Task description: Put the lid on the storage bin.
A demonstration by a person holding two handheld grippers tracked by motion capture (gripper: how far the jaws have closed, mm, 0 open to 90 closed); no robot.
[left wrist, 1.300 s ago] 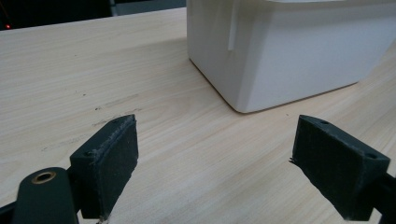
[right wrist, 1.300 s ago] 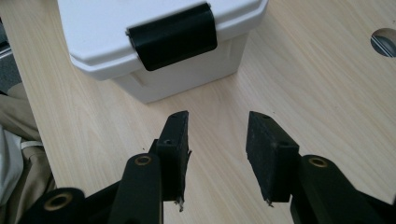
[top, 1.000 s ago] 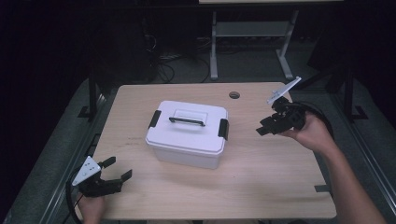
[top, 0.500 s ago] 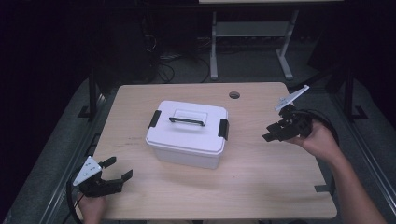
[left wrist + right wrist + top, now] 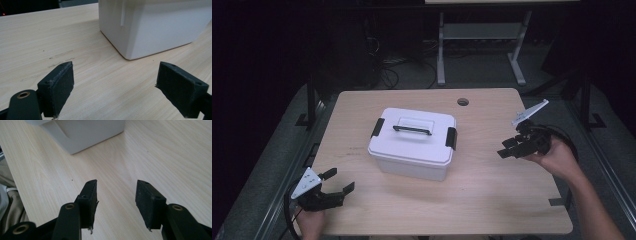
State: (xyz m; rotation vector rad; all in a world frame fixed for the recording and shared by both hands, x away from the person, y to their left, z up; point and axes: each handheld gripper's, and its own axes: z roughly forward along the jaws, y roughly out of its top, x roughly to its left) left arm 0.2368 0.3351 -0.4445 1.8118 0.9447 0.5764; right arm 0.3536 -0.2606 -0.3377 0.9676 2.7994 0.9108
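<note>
Sitting on my pale wood-grain counter (image 5: 492, 200), the smooth white plastic box (image 5: 412, 145) lies long axis left-right, black handle (image 5: 412, 129) likewise; left hand-held gripper (image 5: 338, 182) and right hand-held gripper (image 5: 507, 149) both apart, empty.

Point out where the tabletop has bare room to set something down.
Bare wood lies all round the white lidded box: a wide strip along the table's far edge beside the cable hole, and the near strip between the left gripper and right gripper. Nowhere is crowded.

My left gripper view cuts the storage box (image 5: 160, 25) off at its top edge. My right gripper view crops the box's corner too, and the near desk (image 5: 437, 215) edge runs out of the high view.
</note>
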